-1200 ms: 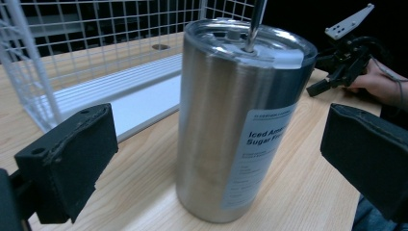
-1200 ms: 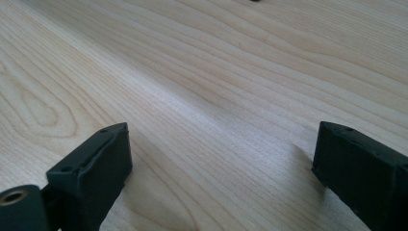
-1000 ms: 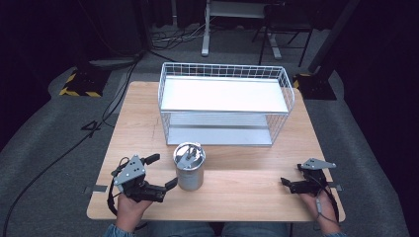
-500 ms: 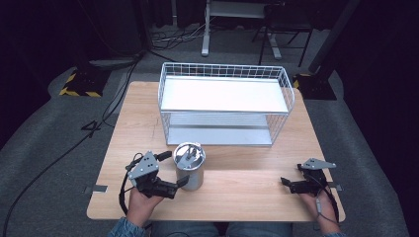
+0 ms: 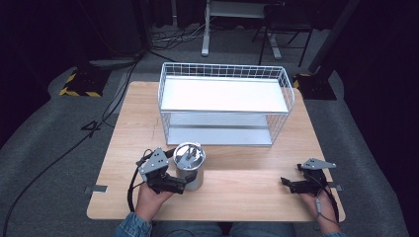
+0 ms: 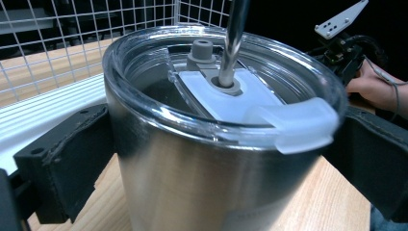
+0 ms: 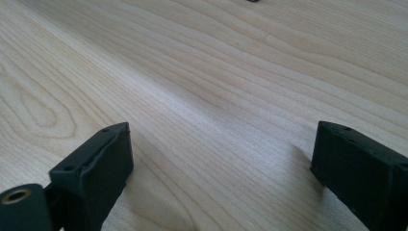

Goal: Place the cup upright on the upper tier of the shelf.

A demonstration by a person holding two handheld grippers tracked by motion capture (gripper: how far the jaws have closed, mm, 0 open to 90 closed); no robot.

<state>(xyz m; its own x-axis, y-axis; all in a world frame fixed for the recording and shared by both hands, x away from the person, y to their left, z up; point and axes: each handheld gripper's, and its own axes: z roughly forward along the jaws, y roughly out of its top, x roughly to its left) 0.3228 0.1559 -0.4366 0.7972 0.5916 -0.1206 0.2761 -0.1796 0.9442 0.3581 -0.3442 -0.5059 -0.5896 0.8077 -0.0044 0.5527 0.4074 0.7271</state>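
Your table (image 5: pixel 247 182) bright under overhead light, room around it near black. White rack (image 5: pixel 225 94) shelf glares, almost blown out. Your left gripper view: steel tumbler (image 6: pixel 202 173) soft and blurred up close, lid rim curved by lens, highlights streaking metal. Your right gripper view: wood sharp, soft shadows beside both jaws.

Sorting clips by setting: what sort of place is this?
Probably a lab or recording studio: a bare wooden table on grey carpet, loose floor cables, and black-and-yellow hazard-striped equipment bases.
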